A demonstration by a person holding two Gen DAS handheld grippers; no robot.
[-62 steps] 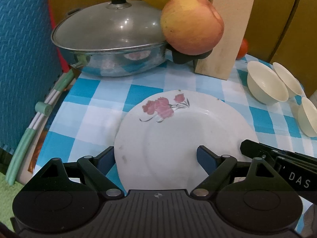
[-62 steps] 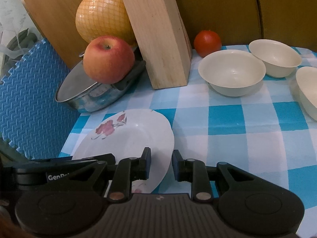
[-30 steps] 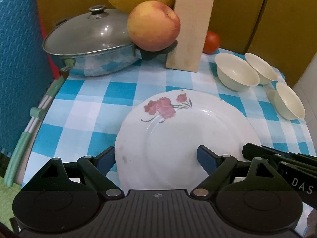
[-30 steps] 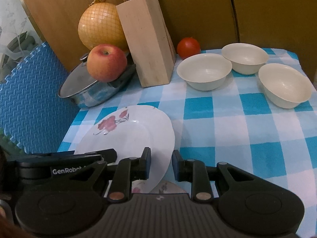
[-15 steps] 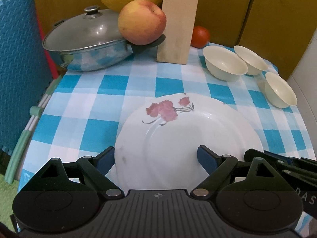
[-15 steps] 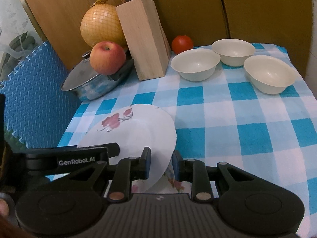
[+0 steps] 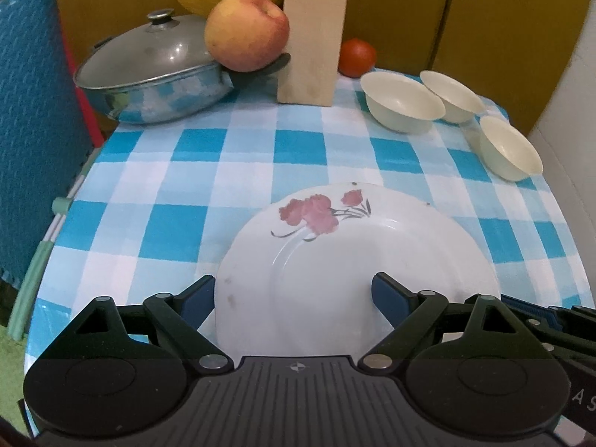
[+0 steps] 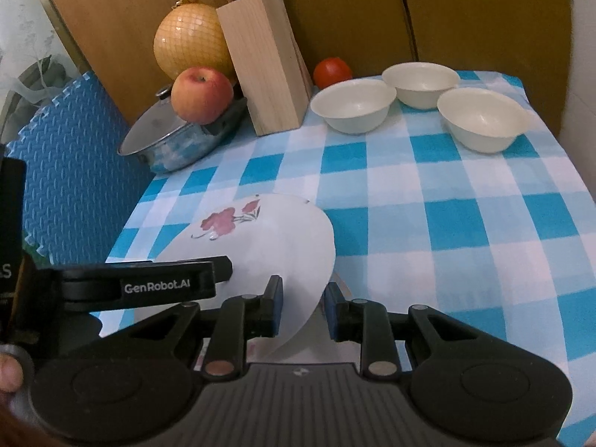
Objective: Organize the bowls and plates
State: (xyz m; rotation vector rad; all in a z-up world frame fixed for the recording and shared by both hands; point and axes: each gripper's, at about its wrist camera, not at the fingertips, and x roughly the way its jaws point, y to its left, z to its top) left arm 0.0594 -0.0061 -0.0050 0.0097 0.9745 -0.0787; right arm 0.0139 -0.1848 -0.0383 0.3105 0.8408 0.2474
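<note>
Left wrist view shows the desk (image 7: 242, 156) with its blue and white checked cloth, and the big white plate (image 7: 357, 260) with red flowers held up over the near part of it. The left gripper (image 7: 294, 294) has its fingers (image 7: 387, 292) spread wide apart. The plate sits between them: one finger lies on the plate's top, the other stands just outside its left rim. Whether they press on it, I cannot tell. The flowers point away from the gripper, toward the far side of the desk. In the right wrist view the plate (image 8: 268, 246) tips up on its right side. The right gripper (image 8: 302, 305) pinches that rim, one finger on each face.

Far back stand a metal pan (image 7: 156, 82) with a lid and a wooden knife block (image 7: 313, 33). An apple (image 7: 246, 33) rests on the pan's handle. Three cream bowls (image 8: 354, 106) sit upright and close together at the far right. A small red tomato (image 8: 332, 70) sits behind them.
</note>
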